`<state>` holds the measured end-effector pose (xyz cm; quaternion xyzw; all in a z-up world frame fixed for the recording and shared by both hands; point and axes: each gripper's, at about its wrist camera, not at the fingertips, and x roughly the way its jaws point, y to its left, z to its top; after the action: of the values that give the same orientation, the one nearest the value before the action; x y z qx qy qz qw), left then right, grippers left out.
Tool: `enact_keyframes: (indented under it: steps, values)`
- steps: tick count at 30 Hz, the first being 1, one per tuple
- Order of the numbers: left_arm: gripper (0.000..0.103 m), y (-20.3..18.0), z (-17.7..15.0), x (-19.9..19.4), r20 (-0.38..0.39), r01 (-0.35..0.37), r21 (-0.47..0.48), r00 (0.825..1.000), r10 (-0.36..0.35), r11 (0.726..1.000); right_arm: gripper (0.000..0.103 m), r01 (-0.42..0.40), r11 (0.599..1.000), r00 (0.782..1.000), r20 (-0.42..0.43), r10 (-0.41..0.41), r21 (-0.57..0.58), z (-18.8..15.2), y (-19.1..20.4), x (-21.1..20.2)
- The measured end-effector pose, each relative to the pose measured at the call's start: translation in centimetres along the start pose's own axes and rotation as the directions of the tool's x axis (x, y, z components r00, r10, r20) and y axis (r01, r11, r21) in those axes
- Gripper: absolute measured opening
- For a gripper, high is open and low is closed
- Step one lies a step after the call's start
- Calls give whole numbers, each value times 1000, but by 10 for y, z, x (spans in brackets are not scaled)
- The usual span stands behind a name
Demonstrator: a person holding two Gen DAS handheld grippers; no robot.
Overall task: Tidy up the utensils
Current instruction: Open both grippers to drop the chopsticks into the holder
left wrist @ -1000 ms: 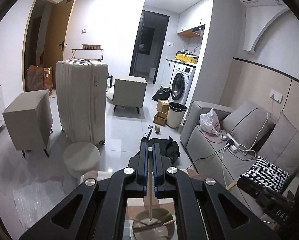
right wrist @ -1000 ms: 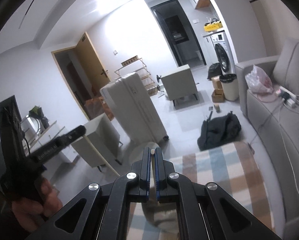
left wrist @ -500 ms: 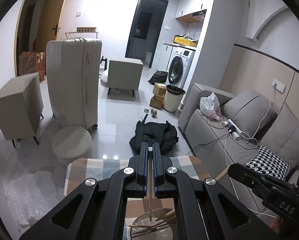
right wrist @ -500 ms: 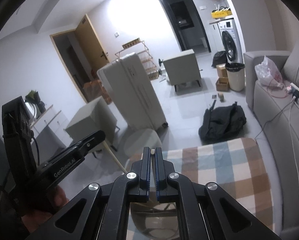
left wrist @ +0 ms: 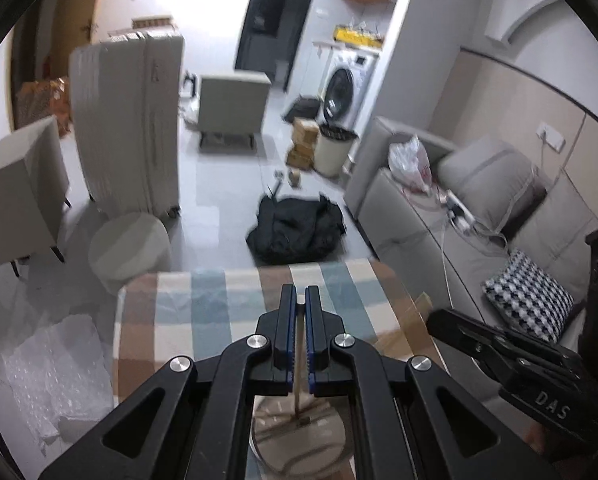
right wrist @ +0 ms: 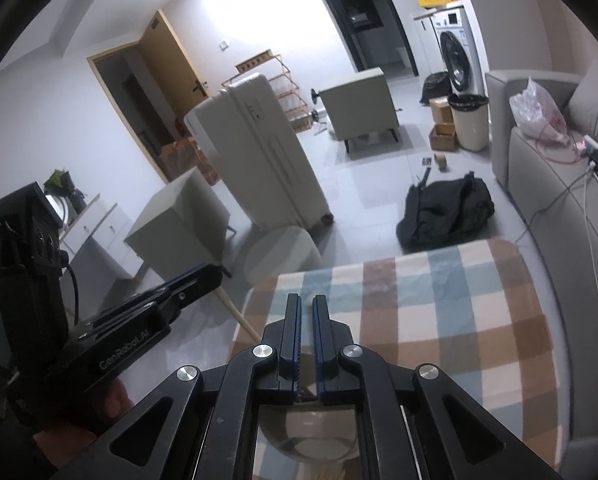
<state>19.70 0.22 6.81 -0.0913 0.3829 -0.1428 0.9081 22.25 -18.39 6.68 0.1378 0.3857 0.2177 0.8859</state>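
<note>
One wooden stick (left wrist: 297, 398) is clamped between the closed jaws of your left hand-held gripper (left wrist: 300, 300). In the left wrist view the stick runs along the gripper's centre line: its pale tip shows between the fingertips, and its lower part drops towards 6 o'clock into a round container (left wrist: 327, 440). The container stands on the worktop (left wrist: 219, 320), directly below the gripper. What else lies inside it is too blurred to identify.

In the right wrist view your left hand-held gripper enters from 8 o'clock, and the stick slants from its tip down towards the centre of the frame. Your right hand-held gripper (right wrist: 306, 320) is at 6 o'clock, directly above the same container. Its jaws stand a narrow slit apart, and the checked cloth shows through the gap. No object is seen between the pads. In the left wrist view this gripper reaches in from 4 o'clock, just beside the worktop's right edge.

A checked cloth covers the worktop. On the floor beyond its far edge a black bag (left wrist: 295, 232) lies at 12 o'clock and a round stool (left wrist: 129, 244) stands at 10 o'clock. A pale suitcase (left wrist: 127, 128) stands upright behind the stool. A grey sofa (left wrist: 479, 256) with a checked cushion (left wrist: 527, 296) runs along the 3 o'clock side.
</note>
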Motion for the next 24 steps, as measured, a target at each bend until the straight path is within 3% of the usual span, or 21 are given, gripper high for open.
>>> enact_keyframes:
  steps: [4, 10, 17, 22, 24]
  values:
    - [2, 1, -3, 1, -79, -25, -6, 997, 25, 1000, 10, 1, 999, 1000, -27, 0, 34, -8, -7, 4]
    - [46, 2, -8, -25, -56, -63, -26, 997, 61, 998, 27, 37, 996, 999, -26, -35, 75, -25, -17, -13]
    - [55, -1, -15, -66, 14, -129, -45, 991, 130, 991, 48, 48, 992, 998, 32, -52, 113, -36, -14, -53]
    - [64, -10, -25, -91, 66, -165, -36, 984, 168, 986, 53, 22, 995, 996, 89, -31, 95, -44, -2, -82]
    - [66, -13, -29, -99, 76, -173, -32, 982, 175, 984, 61, 22, 996, 994, 104, -31, 88, -47, 3, -90]
